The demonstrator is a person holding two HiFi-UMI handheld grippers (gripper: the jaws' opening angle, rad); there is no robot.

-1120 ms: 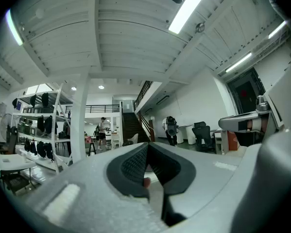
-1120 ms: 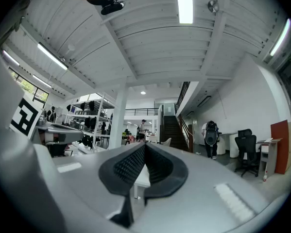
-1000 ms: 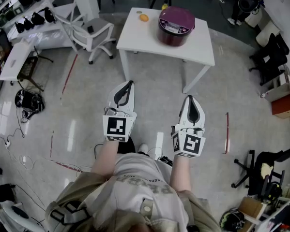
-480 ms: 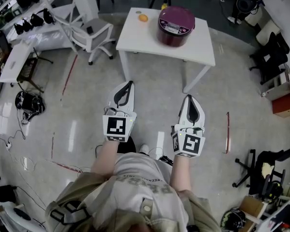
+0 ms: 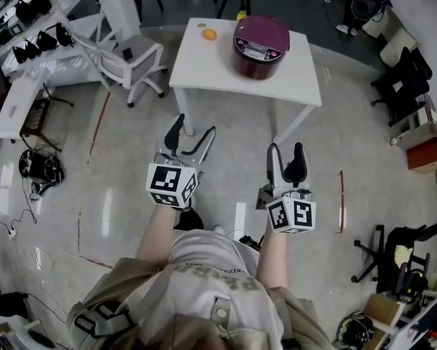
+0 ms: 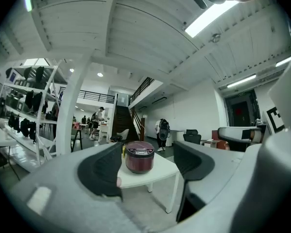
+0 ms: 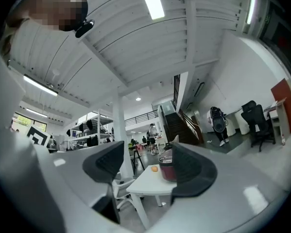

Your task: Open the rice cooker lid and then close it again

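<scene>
Both pairs of jaws, pressed together a second ago, now stand apart and are opening, and the table has drawn a little nearer in the head view. The left gripper (image 5: 194, 128) and the right gripper (image 5: 285, 149) are held out in front of the person over the floor, side by side. Neither grips anything; only air lies between the pads. The maroon rice cooker (image 5: 260, 46) stands on the white table (image 5: 203, 68) ahead, toward its far right part, lid down, well apart from both grippers. A small orange thing (image 5: 209, 33) lies on the table to the cooker's left. In the left gripper view the cooker shows through the gap between the jaws. In the right gripper view one jaw half hides it. A white chair (image 5: 134, 53) stands beside the table's left end.
</scene>
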